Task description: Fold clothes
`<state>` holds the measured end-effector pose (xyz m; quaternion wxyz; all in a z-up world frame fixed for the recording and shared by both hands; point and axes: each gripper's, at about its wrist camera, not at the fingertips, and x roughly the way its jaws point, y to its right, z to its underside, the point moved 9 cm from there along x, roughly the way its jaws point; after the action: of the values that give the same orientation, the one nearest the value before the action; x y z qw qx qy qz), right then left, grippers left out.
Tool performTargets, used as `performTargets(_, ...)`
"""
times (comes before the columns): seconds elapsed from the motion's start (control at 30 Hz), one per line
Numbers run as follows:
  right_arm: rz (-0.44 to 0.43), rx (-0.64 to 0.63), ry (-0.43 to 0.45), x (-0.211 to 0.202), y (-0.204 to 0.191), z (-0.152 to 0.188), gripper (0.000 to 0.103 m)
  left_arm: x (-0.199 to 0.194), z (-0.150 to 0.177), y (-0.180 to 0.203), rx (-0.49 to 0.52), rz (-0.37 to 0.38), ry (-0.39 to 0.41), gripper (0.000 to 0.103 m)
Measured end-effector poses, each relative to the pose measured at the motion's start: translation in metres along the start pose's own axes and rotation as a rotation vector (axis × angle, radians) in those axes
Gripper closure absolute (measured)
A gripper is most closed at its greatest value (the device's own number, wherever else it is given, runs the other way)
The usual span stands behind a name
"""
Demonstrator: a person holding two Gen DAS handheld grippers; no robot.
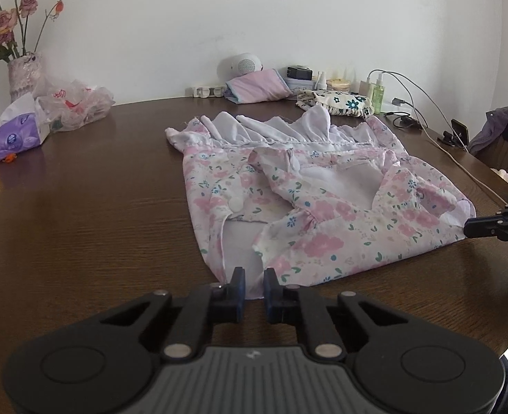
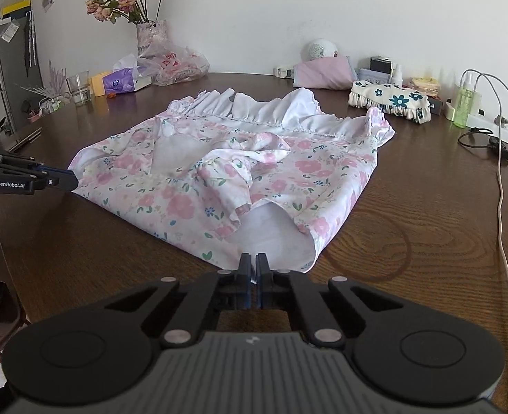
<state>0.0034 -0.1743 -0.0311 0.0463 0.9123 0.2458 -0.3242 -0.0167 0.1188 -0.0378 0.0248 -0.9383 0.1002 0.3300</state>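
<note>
A pink floral garment (image 1: pixel 309 207) with a white ruffled hem lies spread on the dark wooden table (image 1: pixel 81 224); it also shows in the right wrist view (image 2: pixel 240 172). My left gripper (image 1: pixel 254 276) has a narrow gap between its fingers, with the garment's near edge lying between them. It appears in the right wrist view (image 2: pixel 76 182) at the garment's left corner. My right gripper (image 2: pixel 255 262) is shut on the garment's near edge. It shows in the left wrist view (image 1: pixel 466 228) at the garment's right corner.
Along the far wall stand a vase of roses (image 2: pixel 150 34), a tissue pack (image 2: pixel 119 81), a plastic bag (image 2: pixel 181 65), a glass (image 2: pixel 78 88), a pink pouch (image 2: pixel 323 72), a flowered pouch (image 2: pixel 388 100), bottles and chargers. A cable (image 2: pixel 506 234) runs down the table's right side.
</note>
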Motion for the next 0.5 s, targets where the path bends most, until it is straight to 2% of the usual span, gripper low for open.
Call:
performTargets(0.17, -0.01, 0.004, -0.047, -0.013, -0.004, 0.006, 0.101, -0.017, 0.002, -0.001, -0.021, 0.074, -0.033, 0.092)
performTargets(0.2, -0.016, 0.007, -0.062, -0.016, -0.004, 0.007, 0.1, -0.023, 0.001, -0.002, -0.023, 0.091, -0.029, 0.09)
performTargets(0.27, -0.017, 0.022, -0.066, -0.027, -0.005, 0.0, 0.098, -0.038, -0.01, -0.005, -0.017, 0.094, 0.012, 0.08)
performTargets(0.33, -0.031, 0.009, 0.001, -0.038, -0.013, -0.023, 0.096, -0.046, -0.022, -0.009, 0.015, 0.052, 0.068, 0.057)
performTargets(0.4, -0.085, -0.01, 0.072, -0.038, -0.028, -0.052, 0.086, -0.039, -0.029, -0.014, 0.081, -0.017, 0.078, 0.057)
performTargets(0.47, -0.135, -0.039, 0.127, -0.032, -0.045, -0.08, 0.075, -0.018, -0.027, -0.022, 0.124, -0.065, 0.021, 0.059)
performTargets(0.5, -0.145, -0.071, 0.122, -0.021, -0.057, -0.091, 0.073, -0.008, -0.025, -0.024, 0.138, -0.079, -0.008, 0.064)
